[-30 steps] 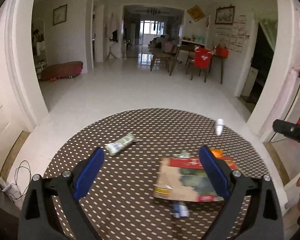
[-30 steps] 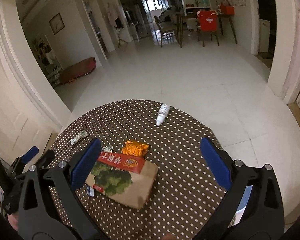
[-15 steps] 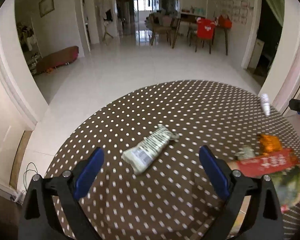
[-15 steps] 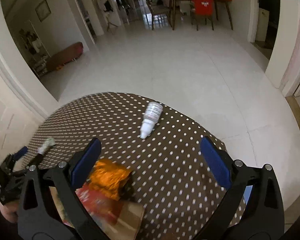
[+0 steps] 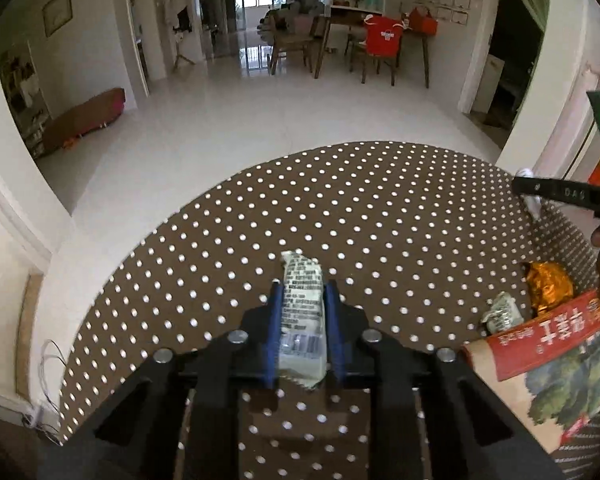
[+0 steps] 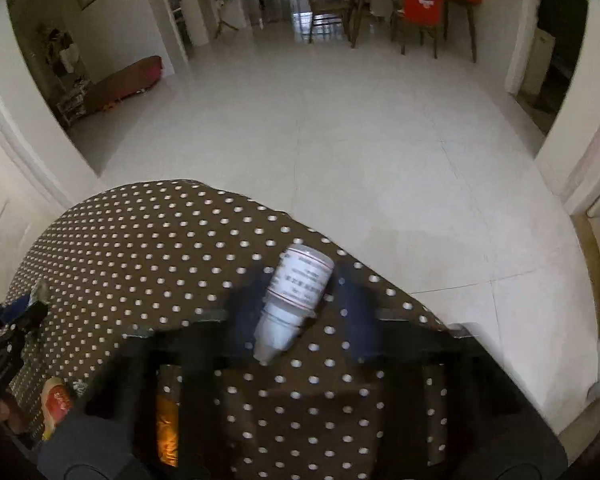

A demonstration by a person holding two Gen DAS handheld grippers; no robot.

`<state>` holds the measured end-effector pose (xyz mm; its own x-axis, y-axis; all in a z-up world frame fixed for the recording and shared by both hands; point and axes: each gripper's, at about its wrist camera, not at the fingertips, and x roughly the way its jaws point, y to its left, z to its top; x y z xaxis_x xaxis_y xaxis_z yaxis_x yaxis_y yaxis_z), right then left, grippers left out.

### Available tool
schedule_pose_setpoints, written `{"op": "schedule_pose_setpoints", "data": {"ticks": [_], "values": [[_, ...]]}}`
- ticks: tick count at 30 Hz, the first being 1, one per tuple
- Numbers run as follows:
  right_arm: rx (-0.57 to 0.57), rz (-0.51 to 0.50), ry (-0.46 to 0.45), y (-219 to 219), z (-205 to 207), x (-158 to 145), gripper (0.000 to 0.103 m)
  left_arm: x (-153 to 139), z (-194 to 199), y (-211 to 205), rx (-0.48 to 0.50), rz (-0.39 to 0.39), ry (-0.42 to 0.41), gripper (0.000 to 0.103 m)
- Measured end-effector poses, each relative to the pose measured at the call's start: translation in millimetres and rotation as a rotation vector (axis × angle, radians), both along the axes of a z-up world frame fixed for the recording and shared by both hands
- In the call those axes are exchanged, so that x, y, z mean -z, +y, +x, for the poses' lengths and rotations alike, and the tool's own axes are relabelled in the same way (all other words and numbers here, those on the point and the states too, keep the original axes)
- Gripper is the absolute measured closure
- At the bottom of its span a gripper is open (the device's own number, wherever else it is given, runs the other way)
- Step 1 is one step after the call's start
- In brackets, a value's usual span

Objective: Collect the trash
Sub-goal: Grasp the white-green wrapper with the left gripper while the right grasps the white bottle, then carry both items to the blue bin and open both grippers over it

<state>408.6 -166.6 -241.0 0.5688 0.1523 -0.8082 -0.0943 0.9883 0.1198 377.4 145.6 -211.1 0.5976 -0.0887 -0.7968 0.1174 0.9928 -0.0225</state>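
Jaws, left gripper [image 5: 301, 300]: just closed, clamping wrapper [image 5: 302, 316] | right gripper [image 6: 296, 300]: closing, flanking bottle [image 6: 296, 296]

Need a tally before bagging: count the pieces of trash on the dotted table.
5. Wrapper in the left gripper; small bottle between the right gripper's fingers; crumpled scrap, orange wrapper and paper bag at right. More may be hidden.

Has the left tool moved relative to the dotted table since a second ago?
Yes. The left tool came down and leftward over the table, from above the red-banded packet to the wrapper; its jaws have just been closing and now pinch the wrapper.
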Motion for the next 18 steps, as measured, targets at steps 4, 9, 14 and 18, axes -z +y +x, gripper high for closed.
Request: {"op": "schedule_pose_setpoints", "data": {"ticks": [4, 9, 14, 18], "values": [[-0.051, 0.039, -0.009, 4.0, -18.4, -4.5, 0.075, -4.6, -17.1, -2.4, -0.023, -0.030, 0.002, 0.087], [-0.055, 0.102, -0.032, -11.3, -52.8, -19.9, 0.076, -20.2, -48.4, -3.5, -0.048, -0.063, -0.032, 0.088], [-0.057, 0.148, -0.083, -30.1, -97.8, -53.4, 0.076, -47.3, -86.9, -16.6, -0.048, -0.087, -0.084, 0.087], [-0.049, 0.177, -0.127, -49.4, -129.8, -78.9, 0.076, -69.8, -116.4, -33.3, -0.031, -0.117, -0.125, 0.087]]}}
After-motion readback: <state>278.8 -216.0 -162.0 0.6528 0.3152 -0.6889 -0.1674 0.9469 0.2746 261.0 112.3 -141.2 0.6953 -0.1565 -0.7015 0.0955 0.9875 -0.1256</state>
